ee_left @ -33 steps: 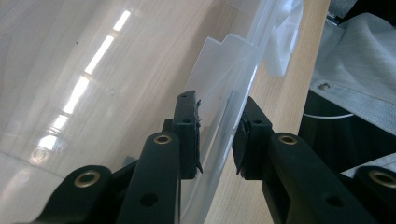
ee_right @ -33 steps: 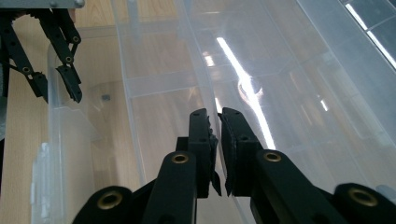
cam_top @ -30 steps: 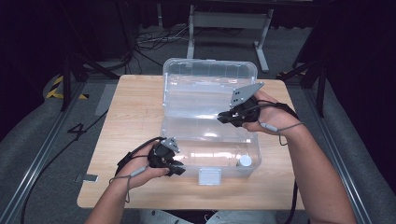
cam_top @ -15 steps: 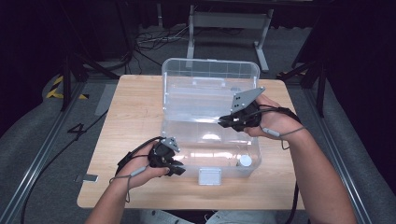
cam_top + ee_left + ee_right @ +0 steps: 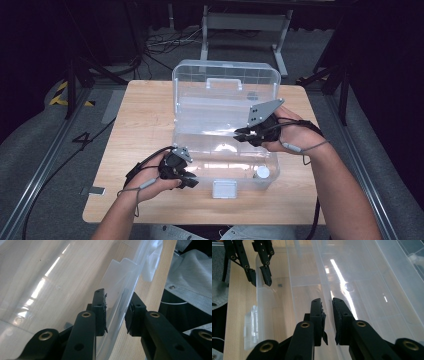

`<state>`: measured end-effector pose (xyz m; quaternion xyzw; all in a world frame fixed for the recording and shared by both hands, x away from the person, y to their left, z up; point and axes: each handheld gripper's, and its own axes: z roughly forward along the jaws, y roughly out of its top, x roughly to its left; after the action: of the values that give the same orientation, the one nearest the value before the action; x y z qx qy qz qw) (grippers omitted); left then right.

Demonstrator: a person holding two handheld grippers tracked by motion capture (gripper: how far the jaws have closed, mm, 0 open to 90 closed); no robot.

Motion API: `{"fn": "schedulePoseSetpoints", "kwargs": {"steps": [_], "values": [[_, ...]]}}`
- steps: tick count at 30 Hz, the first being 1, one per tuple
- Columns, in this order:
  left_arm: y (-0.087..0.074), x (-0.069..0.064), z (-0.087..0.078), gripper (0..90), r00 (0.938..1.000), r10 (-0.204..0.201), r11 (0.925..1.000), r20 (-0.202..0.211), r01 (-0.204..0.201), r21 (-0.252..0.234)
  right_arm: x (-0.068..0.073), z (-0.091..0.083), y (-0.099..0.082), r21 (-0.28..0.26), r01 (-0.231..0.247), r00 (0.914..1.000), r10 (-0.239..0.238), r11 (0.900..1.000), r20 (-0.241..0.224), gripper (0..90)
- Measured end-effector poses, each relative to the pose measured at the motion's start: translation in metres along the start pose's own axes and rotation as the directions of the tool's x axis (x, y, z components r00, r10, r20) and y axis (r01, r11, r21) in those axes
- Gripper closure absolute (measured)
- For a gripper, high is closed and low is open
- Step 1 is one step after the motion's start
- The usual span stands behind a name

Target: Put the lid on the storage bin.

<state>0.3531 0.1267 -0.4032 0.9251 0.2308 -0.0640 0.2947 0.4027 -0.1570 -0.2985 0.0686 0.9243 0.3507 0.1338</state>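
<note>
clear plastic box point(image 5: 225, 145) sits mid-table on the wooden table point(image 5: 140, 125), lid point(image 5: 225, 82) swung up and standing at the far side, white latch point(image 5: 224, 189) hanging off the near wall.

left gripper point(image 5: 192, 182) is at the near-left corner of the box. in the left gripper view point(image 5: 116, 315) its jaws straddle the thin front wall, one pad inside and one outside, but there's a visible gap on both sides, so it isn't pinching, just parked around the rim.

right gripper point(image 5: 240, 135) is reaching into the box from the right side. in the right gripper view point(image 5: 327, 315) the jaws have just been easing apart, only a narrow slot between them, and they seem to sit over a clear ridge or divider inside. can't say for sure if the pads touch it; looks like they don't, so i'd call it open with nothing gripped.

handling wise: my guess is this thing is light, stiff but a bit flexy in the walls, and slick as anything. smooth clear plastic against pads will want to slide, and squeezing hard on a thin wall could bow or crack it. best bite is the rolled rim near a corner, where it's stiffest, or the handle point(image 5: 224, 82) moulded in the lid. there's a small white round bit point(image 5: 262, 172) in the near-right corner that'd roll if the box tips.
</note>
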Motion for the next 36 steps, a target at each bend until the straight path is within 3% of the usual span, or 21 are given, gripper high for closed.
{"fn": "schedulePoseSetpoints", "kwargs": {"steps": [11,23,36], "values": [[0.000,0.000,0.000,72.8,1.0000,-0.009,0.9999,0.001,0.009,-0.005,0.007,-0.001,-0.004,-0.008,-0.024,0.9995,0.024,0.9997,-0.020,83.4],[0.000,0.001,0.000,72.6,1.0000,-0.006,1.0000,0.001,0.006,0.000,0.014,-0.001,-0.009,-0.021,-0.017,0.9995,0.016,0.9996,-0.028,83.4],[0.000,0.001,0.000,72.5,0.9999,-0.011,0.9999,0.003,0.011,0.001,0.019,0.000,-0.018,-0.074,-0.037,0.9990,0.035,0.9965,-0.028,83.1]]}}
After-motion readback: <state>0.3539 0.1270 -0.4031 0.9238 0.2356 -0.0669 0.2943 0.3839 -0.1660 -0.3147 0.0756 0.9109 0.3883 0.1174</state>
